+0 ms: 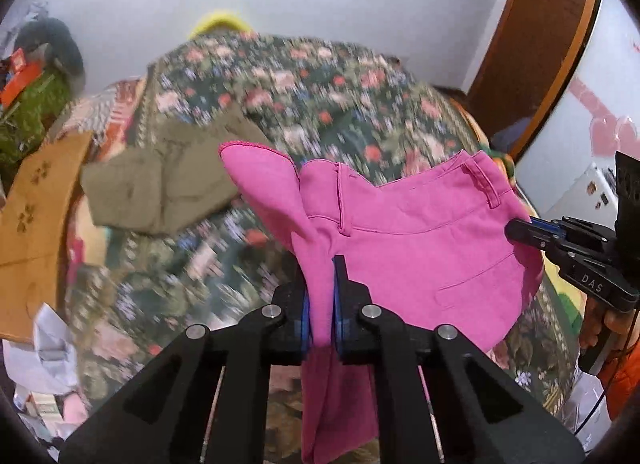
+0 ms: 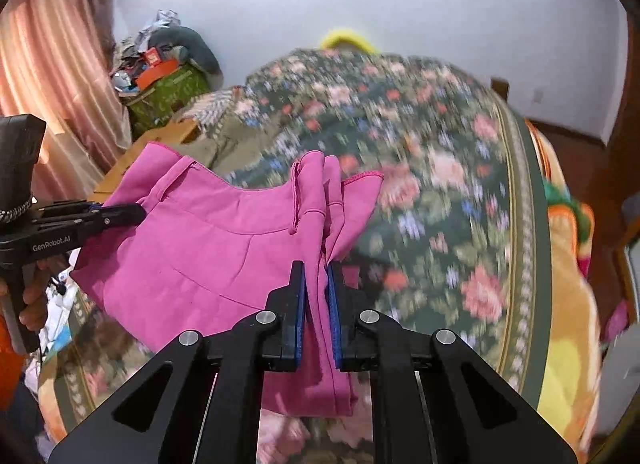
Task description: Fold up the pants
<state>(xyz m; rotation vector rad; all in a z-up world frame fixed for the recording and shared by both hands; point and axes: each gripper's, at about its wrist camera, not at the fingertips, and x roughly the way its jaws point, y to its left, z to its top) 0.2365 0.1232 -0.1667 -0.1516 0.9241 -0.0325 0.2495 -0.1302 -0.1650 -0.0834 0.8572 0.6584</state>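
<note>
Left wrist view: the left gripper (image 1: pixel 320 284) is clamped on a bunched corner of the pink pants (image 1: pixel 404 232), its blue-lined jaws nearly together with only fabric between them. Cloth hangs below the jaws and fans out above them. At the right edge of the same view the right gripper (image 1: pixel 516 232) pinches the opposite end of the waistband, beside a belt loop.

Right wrist view confirms the arrangement from the other side: the right gripper (image 2: pixel 316 284) is closed on a gathered fold of the pants (image 2: pixel 200 248), and the left gripper (image 2: pixel 136 212) grips the far waistband corner at the left edge (a hand is visible on its handle).

The garment is held off the floral bedspread (image 1: pixel 320 104), stretched between the two grippers. Its waistband runs across from gripper to gripper, sagging slightly in the middle; the legs hang downward beneath. An olive garment (image 1: pixel 160 188) lies on the bedspread behind, apart from the pants.
</note>
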